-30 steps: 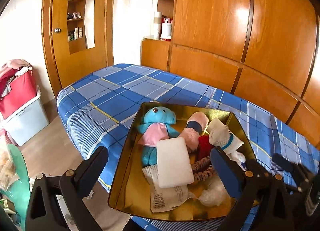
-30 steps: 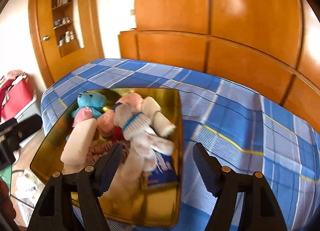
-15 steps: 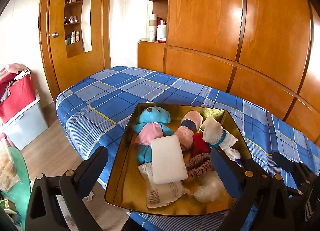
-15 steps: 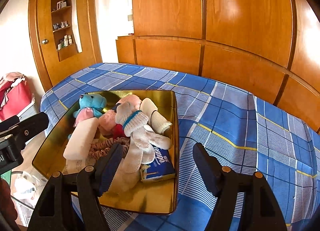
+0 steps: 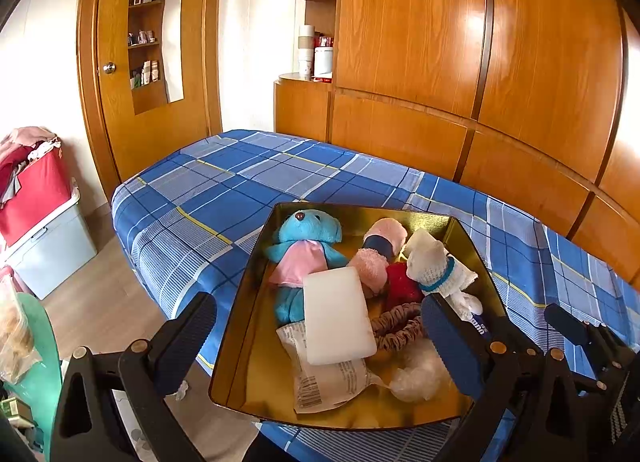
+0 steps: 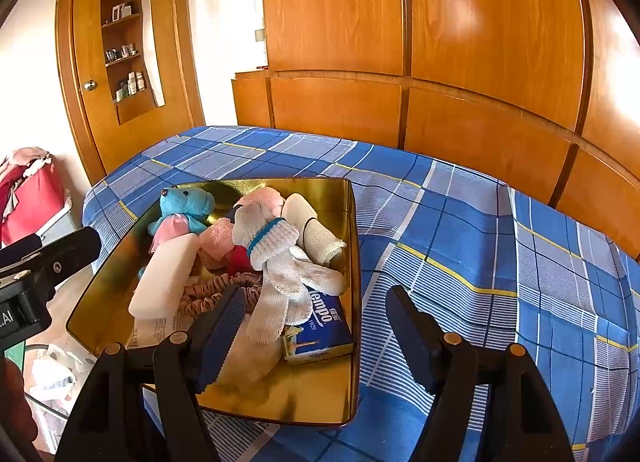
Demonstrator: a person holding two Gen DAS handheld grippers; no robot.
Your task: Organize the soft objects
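Observation:
A gold tray (image 5: 256, 262) (image 6: 354, 246) sits on the blue plaid bed (image 5: 224, 189) (image 6: 480, 246) near its front edge. It holds a blue teddy (image 5: 308, 238) (image 6: 182, 205), a white sponge block (image 5: 336, 314) (image 6: 164, 278), a pink soft toy (image 5: 380, 246), a white knitted toy (image 5: 432, 270) (image 6: 276, 258), a scrunchie (image 5: 396, 326) (image 6: 208, 294) and a tissue pack (image 6: 320, 330). My left gripper (image 5: 316, 338) is open and empty, just short of the tray. My right gripper (image 6: 316, 326) is open and empty over the tray's near right corner.
Wooden wardrobe panels (image 5: 480, 61) run behind the bed. A door (image 5: 148, 61) stands at the far left. A red bin on a pale box (image 5: 36, 213) sits on the floor to the left. The other gripper shows at the left of the right wrist view (image 6: 44, 258).
Both grippers have drawn back and tilted up a little, so the tray sits lower and farther in view. Both stay open and empty. The items in the tray have not moved.

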